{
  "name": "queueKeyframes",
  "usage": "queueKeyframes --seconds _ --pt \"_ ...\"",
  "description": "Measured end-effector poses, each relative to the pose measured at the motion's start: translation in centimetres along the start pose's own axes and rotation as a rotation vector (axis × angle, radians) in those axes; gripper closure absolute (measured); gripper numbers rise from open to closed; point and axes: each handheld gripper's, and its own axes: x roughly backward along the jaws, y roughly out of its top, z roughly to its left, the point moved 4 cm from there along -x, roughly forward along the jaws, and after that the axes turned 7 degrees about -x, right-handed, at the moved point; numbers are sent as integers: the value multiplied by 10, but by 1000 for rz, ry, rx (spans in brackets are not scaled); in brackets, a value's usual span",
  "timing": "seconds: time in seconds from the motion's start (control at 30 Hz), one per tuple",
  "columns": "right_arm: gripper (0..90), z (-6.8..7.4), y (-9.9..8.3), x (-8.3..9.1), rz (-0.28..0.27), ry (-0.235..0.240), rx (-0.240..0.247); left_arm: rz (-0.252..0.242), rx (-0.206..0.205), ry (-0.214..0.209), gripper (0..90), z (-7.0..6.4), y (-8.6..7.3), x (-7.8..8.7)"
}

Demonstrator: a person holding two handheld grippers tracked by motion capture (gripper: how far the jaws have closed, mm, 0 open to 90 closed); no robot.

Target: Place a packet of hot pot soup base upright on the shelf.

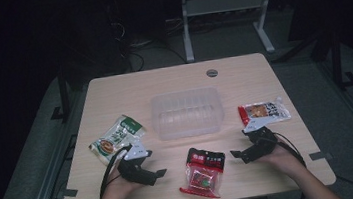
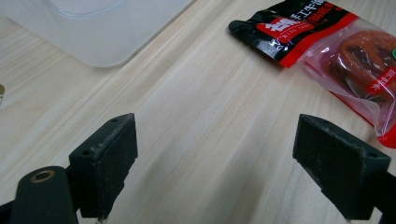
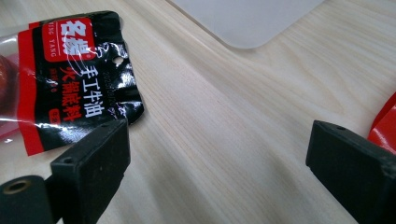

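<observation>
A clear plastic tub (image 1: 187, 113) stands in the middle of the wooden table (image 1: 128, 90). A red and black sauce packet (image 1: 203, 172) lies near the front edge, between my two grippers. My left gripper (image 1: 154, 165) rests on the table to the packet's left, open and holding nothing. My right gripper (image 1: 240, 143) rests to its right, also open. In the left gripper view the packet (image 2: 336, 46) lies ahead and to the right of the open left gripper (image 2: 229, 163). In the right gripper view the packet (image 3: 70, 79) sits by the left jaw of the right gripper (image 3: 219, 163).
A green and white food packet (image 1: 116, 138) lies left of the tub, behind my left gripper. A white and red packet (image 1: 264, 111) lies right of the tub; its red edge (image 3: 385, 122) shows by my right jaw. The tub's corner (image 2: 93, 28) is ahead-left. Desk legs stand beyond.
</observation>
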Motion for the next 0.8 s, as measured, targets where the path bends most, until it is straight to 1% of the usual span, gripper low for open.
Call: queueKeyframes --seconds 0.03,0.1,0.13,0.2,0.23,0.27,0.3,0.37,0.4,0.43,0.47,0.5,0.57,0.6,0.63,0.7,0.73,0.77,0.8 --pt "58 0 -1 0 2 1 1 1 -6 2 137 1 0 1" --pt "58 1 -1 0 7 2 -3 3 8 -8 141 -1 1 1" --pt "58 2 -1 0 7 1 0 9 0 -12 142 -1 1 2" --pt "59 3 -1 3 -3 0 1 7 4 -13 212 -4 4 3" --pt "62 3 0 4 -8 -2 -4 -2 15 -30 212 -6 6 4" --pt "63 2 0 6 -18 -6 -8 -2 16 -40 274 -8 8 5" --pt "63 2 0 6 -18 -6 -8 -5 13 -49 274 -11 11 6" --pt "65 2 0 6 -25 -2 -5 -22 15 -66 369 -16 18 6" --pt "65 1 0 6 -22 3 -8 -28 16 -92 460 -19 22 5" --pt "65 1 0 6 -22 3 -8 -28 16 -92 504 -19 22 5" --pt "67 2 1 7 -28 11 -19 -38 22 -113 552 -23 26 4" --pt "67 2 1 7 -28 11 -19 -35 16 -128 552 -25 28 3" --pt "68 2 4 7 -44 5 -21 -24 -8 -154 639 -33 34 0" --pt "68 3 4 8 -43 -5 -18 -22 1 -177 704 -38 37 -2" --pt "68 3 4 8 -44 -16 -14 -21 -6 -188 757 -40 39 -3" --pt "68 4 3 8 -40 -22 -22 -26 -13 -210 827 -45 45 -5" --pt "68 4 2 9 -43 -22 -17 -28 -29 -231 873 -50 50 -9" --pt "68 4 2 9 -43 -22 -17 -28 -29 -231 891 -50 50 -9" --pt "68 4 2 9 -46 -21 -20 -32 -33 -246 891 -53 53 -12"
